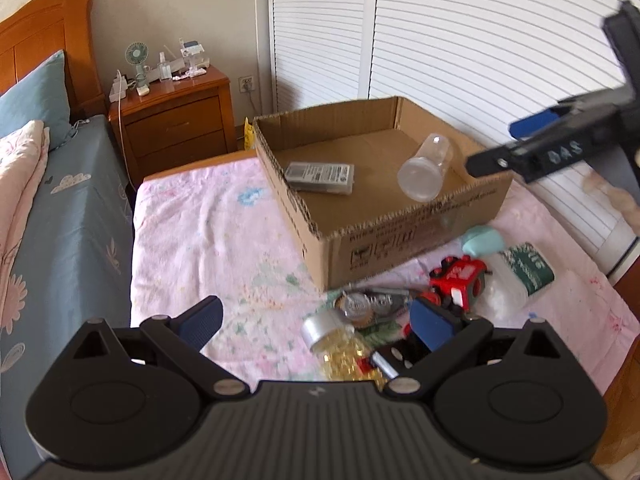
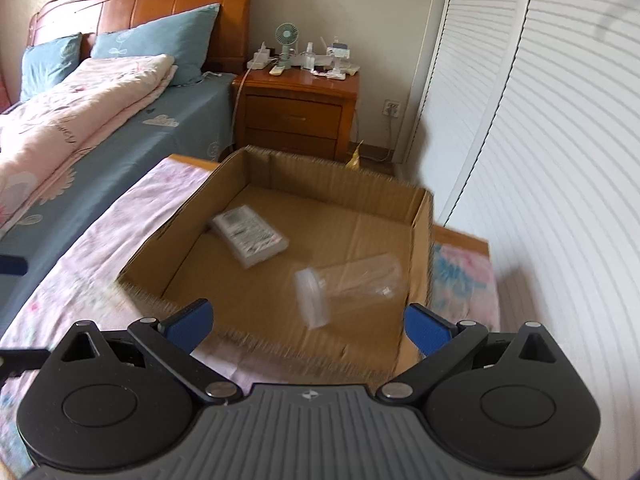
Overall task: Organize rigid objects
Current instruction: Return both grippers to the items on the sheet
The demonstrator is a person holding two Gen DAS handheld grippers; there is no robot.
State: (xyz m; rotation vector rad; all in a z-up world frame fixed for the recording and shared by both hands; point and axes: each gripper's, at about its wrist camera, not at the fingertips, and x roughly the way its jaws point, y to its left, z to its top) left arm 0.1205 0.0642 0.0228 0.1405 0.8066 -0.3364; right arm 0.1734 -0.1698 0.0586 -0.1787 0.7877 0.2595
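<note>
A cardboard box (image 2: 416, 216) on a pink floral sheet (image 1: 208, 240) holds a flat grey packet (image 2: 250, 236) and a clear plastic jar (image 2: 348, 286) lying on its side, lid toward the near wall. Only the left wrist view shows the clutter outside: red toy (image 1: 460, 280), capsule bottle (image 1: 340, 344). Right gripper (image 2: 308, 320) and left gripper (image 1: 316, 320) are both spread wide, empty.

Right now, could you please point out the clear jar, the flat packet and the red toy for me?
Clear jar (image 1: 426, 170), left wrist view, on its side wall.
Flat packet (image 1: 321, 176), left wrist view, on its printed top.
Red toy (image 1: 460, 280), left wrist view, on its body.
</note>
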